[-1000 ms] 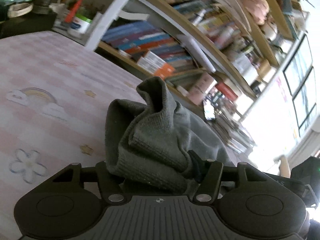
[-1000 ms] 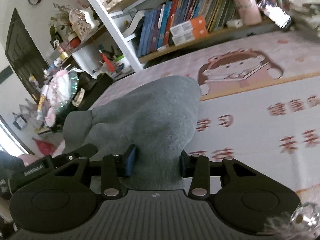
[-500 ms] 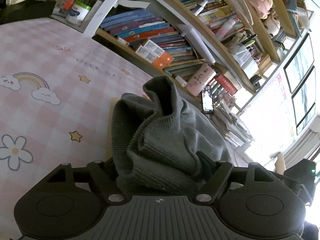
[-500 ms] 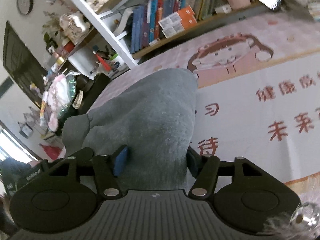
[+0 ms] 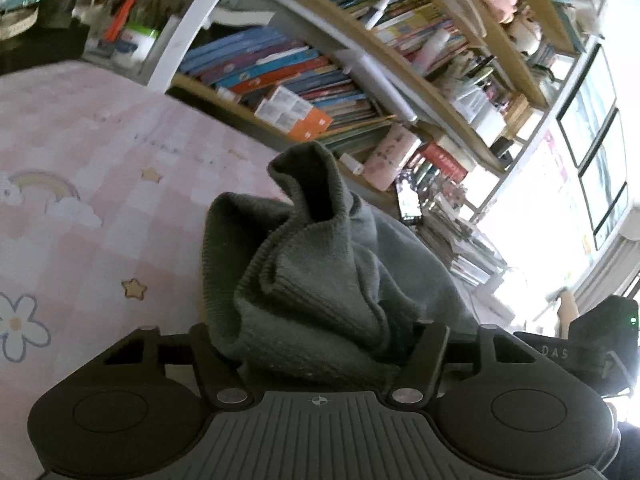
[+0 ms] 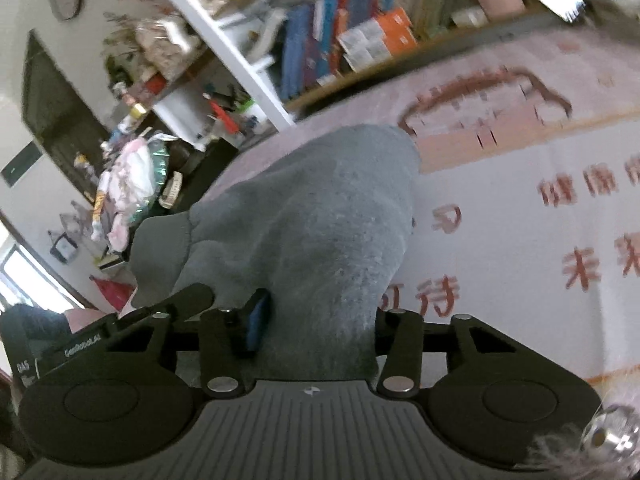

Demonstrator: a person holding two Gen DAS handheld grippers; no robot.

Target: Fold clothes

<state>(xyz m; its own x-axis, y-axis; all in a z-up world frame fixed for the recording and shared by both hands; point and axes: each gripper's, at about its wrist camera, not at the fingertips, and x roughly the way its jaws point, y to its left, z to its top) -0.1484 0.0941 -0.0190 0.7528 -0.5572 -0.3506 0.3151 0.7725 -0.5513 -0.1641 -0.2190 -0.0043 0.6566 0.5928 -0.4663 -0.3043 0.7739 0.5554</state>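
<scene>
Two grippers on one grey knit garment [image 5: 320, 280], bunched above pink cartoon-print bed sheet [image 5: 80, 220]. Bookshelf [image 5: 320, 80] behind, crammed. Left gripper [image 5: 320, 344] jaws closing, ribbed hem wadded between pads. Right gripper [image 6: 316, 320] jaws closing too, smooth grey fold [image 6: 320, 220] filling gap, fabric pinched both sides.
</scene>
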